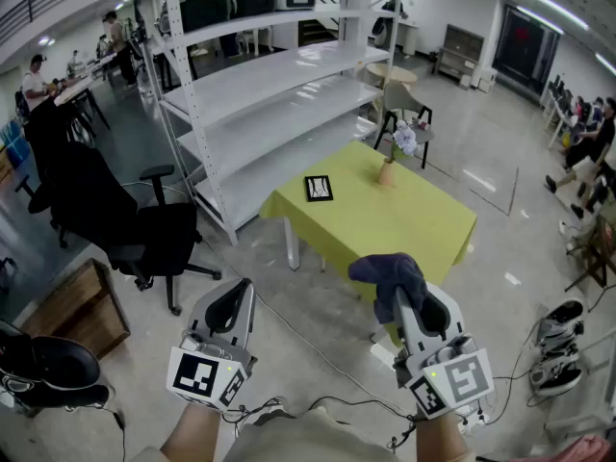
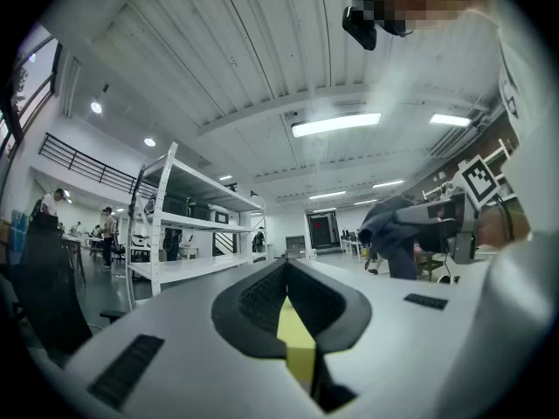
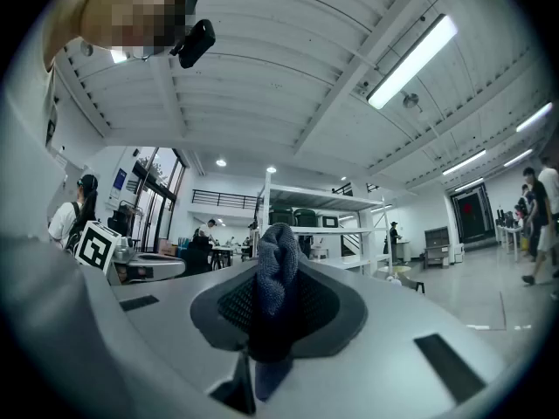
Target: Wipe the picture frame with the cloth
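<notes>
Now the right hand-held gripper pinches the dark cloth; the left hand-held gripper is pressed together, empty.

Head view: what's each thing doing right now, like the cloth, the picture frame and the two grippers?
Left gripper: shut, empty.
Right gripper: shut on the cloth.
Cloth: bunched, held up in the air, short of the table.
Picture frame: lying flat on the table, untouched.
Vase: upright on the table.

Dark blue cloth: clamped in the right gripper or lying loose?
Clamped. The dark blue cloth sits pinched between the jaws of the right gripper, bunched over their tips in the head view.
</notes>
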A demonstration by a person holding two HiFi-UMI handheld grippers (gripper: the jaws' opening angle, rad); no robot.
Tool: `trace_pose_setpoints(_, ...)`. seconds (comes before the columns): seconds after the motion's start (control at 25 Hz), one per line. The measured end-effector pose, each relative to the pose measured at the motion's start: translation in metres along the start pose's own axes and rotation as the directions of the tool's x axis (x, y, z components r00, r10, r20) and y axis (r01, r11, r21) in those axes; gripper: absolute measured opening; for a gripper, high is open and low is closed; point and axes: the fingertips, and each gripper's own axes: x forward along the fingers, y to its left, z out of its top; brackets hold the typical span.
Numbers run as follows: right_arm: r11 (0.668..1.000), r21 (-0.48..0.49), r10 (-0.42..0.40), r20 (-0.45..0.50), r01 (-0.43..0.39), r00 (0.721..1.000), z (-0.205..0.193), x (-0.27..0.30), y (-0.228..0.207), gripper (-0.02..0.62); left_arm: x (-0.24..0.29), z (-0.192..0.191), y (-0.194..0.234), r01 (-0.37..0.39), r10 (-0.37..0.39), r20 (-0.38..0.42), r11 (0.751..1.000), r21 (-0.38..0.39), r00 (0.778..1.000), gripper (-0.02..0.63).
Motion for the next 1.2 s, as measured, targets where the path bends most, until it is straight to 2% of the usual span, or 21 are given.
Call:
trace_pose_setpoints(0.24, 0.999, 0.013, -0.031, 0.01, 0.031, 0.999, -0.001, 0.003, -0.015, 0.067, 0.008, -0.002, 0.0, -0.002, 0.003, -0.005, 1.0, 0.002, 1.0, 0.008)
trace_pose_setpoints(0.44, 1.0, -0.012, -0.014, -0.028, 0.014, 1.0, -0.012, 0.008, -0.022, 0.067, 0.021, -0.008, -0.006, 0.002, -0.002, -0.018, 1.0, 0.007, 1.0, 0.008)
trace_pose_setpoints(0.8, 1.0, 0.003, 0.007, -0.073, -0.007, 0.997, -0.039, 0.009, -0.043, 0.069, 0.038, -0.018, -0.025, 0.009, -0.008, -0.034, 1.0, 0.024, 0.999, 0.008)
trace_pose_setpoints(1.2, 0.999, -0.018, 0.05, -0.1, -0.052, 0.994, -0.061, 0.035, -0.047, 0.069, 0.057, -0.029, -0.01, -0.008, 0.009, -0.017, 0.999, 0.032, 1.0, 0.008)
